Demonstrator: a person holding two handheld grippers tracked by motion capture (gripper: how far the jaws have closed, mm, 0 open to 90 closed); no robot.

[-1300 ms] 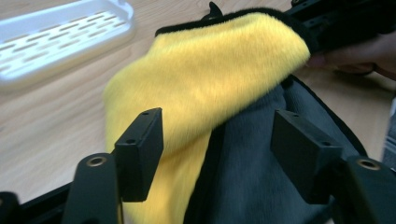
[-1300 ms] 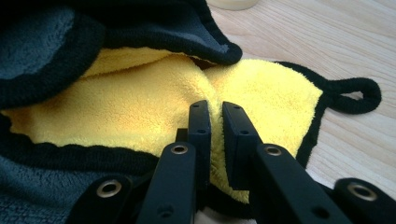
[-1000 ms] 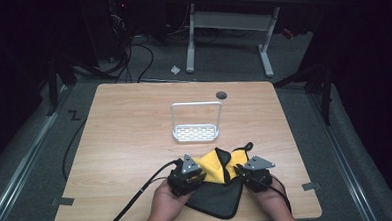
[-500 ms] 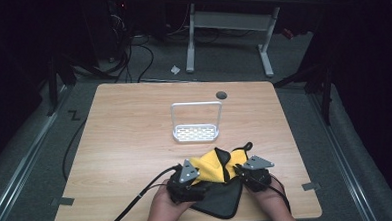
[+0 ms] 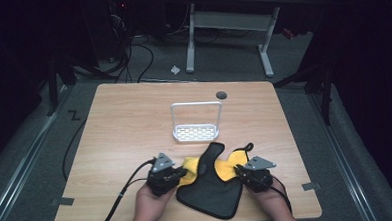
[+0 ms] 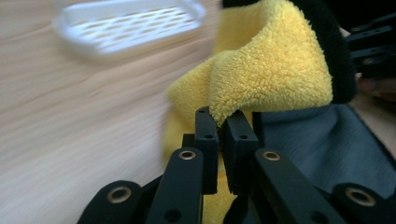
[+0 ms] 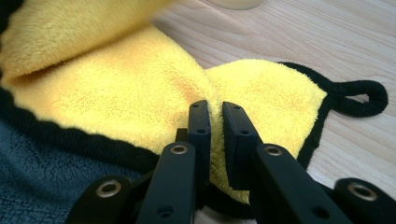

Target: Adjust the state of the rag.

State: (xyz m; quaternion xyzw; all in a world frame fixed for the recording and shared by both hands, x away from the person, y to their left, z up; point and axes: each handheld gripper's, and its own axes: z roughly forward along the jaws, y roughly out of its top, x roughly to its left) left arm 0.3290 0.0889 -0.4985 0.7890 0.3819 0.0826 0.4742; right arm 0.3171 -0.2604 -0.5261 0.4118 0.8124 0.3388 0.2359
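Observation:
A cloth, fluffy yellow [image 5: 189, 167] on one face and dark grey [image 5: 212, 192] with black edging on the other, lies folded at the table's near edge. My left gripper [image 5: 179, 175] grips its left yellow fold; its jaws have just been closing, and in the left gripper view they [image 6: 223, 119] pinch the yellow pile [image 6: 271, 70]. At the cloth's right side my right gripper [image 5: 241, 172] is shut on a yellow fold [image 7: 140, 84], which is squeezed between its jaws [image 7: 215, 109]. A black hanging loop [image 7: 359, 98] lies on the wood beside it.
A white perforated tray with a tall wire handle [image 5: 196, 133] stands just beyond the cloth, mid-table, blurred in the left gripper view [image 6: 126, 23]. A round dark grommet [image 5: 221, 95] sits near the far edge of the wooden table [image 5: 129, 118]. Cables trail off the near left edge.
My left gripper has moved left with its yellow fold, and the cloth is spread wider with more dark grey showing. The right gripper has stayed put.

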